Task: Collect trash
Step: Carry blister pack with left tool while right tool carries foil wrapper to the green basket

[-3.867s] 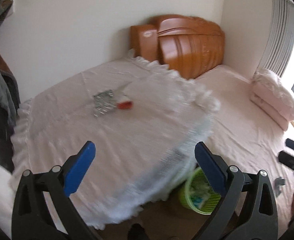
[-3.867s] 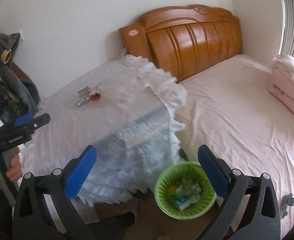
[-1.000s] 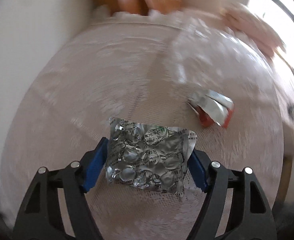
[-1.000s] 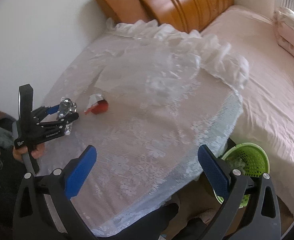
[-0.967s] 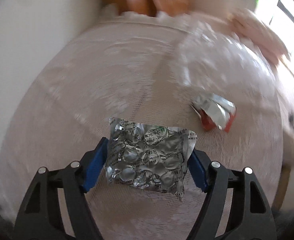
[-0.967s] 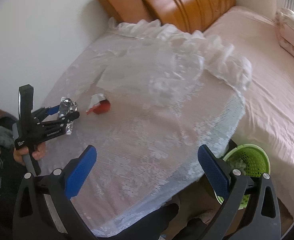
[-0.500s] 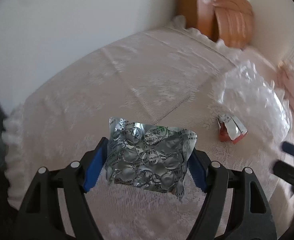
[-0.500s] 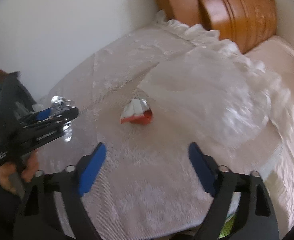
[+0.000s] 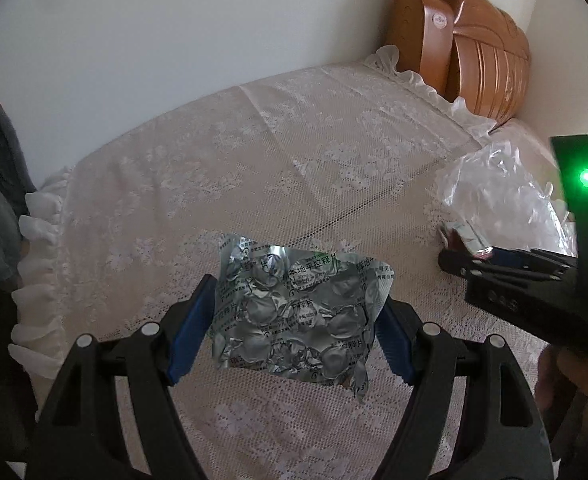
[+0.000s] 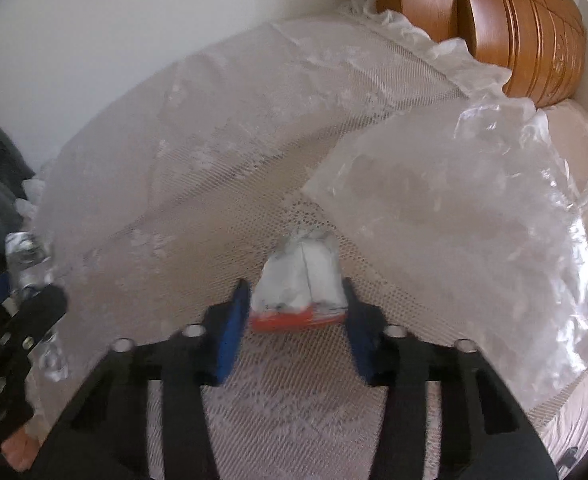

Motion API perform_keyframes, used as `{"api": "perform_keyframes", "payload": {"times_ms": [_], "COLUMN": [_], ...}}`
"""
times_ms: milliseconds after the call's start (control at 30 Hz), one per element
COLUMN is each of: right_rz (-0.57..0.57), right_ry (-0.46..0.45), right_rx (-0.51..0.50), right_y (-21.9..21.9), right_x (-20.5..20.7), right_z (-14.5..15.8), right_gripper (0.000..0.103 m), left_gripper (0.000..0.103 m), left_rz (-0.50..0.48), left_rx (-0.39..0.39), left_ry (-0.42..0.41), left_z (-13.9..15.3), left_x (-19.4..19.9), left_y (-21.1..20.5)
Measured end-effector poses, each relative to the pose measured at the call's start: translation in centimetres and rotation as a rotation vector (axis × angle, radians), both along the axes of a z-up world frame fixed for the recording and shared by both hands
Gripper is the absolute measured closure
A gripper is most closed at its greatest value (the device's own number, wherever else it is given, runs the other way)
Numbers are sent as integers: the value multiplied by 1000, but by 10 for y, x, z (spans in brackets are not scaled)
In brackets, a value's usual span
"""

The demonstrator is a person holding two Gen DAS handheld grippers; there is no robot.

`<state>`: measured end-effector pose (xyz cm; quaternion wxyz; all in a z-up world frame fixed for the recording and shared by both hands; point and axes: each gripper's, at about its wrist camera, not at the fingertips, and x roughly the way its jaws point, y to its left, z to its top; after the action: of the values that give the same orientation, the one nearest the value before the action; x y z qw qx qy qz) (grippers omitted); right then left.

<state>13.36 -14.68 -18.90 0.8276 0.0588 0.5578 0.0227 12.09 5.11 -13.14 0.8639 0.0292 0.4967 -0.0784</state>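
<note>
Trash shows in three pieces on and above a lace tablecloth that drapes a table against a pale wall. First, a crumpled silver blister pack, its foil printed with green and dark characters, is pinched by its two side edges between the blue pads of the left gripper, whose jaws are clamped on it and carry it clear of the cloth; in the right wrist view the same pack shows at the far left, blurred. Second, a small wrapper, silvery white above with a red-orange band along its lower edge, sits between the blue pads of the right gripper; the jaws are drawn in close on either side of it and appear to press its edges, though motion blur leaves the contact itself unclear, and whether the wrapper rests on the cloth cannot be told. From the left wrist view the right gripper reaches in from the right with a green light lit on its body, its tips at the wrapper. Third, a crinkled clear plastic sheet lies spread on the cloth just beyond and to the right of the wrapper. Behind the table stands a carved wooden headboard
</note>
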Motion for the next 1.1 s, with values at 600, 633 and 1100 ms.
{"api": "perform_keyframes", "payload": {"times_ms": [600, 633, 1100], "right_rz": [-104, -125, -397], "right_ry": [-195, -200, -237], "right_rx": [50, 40, -34], "right_y": [-48, -54, -165], "right_x": [-138, -152, -328], "right_z": [79, 83, 117], "right_gripper": [69, 69, 69], "left_gripper": [31, 31, 31], "left_rz": [-175, -198, -566], "left_rx": [-65, -69, -98], "left_ry": [-42, -44, -88], "left_z": [36, 39, 69], "left_x": [-56, -61, -190], "left_y": [-56, -64, -227]}}
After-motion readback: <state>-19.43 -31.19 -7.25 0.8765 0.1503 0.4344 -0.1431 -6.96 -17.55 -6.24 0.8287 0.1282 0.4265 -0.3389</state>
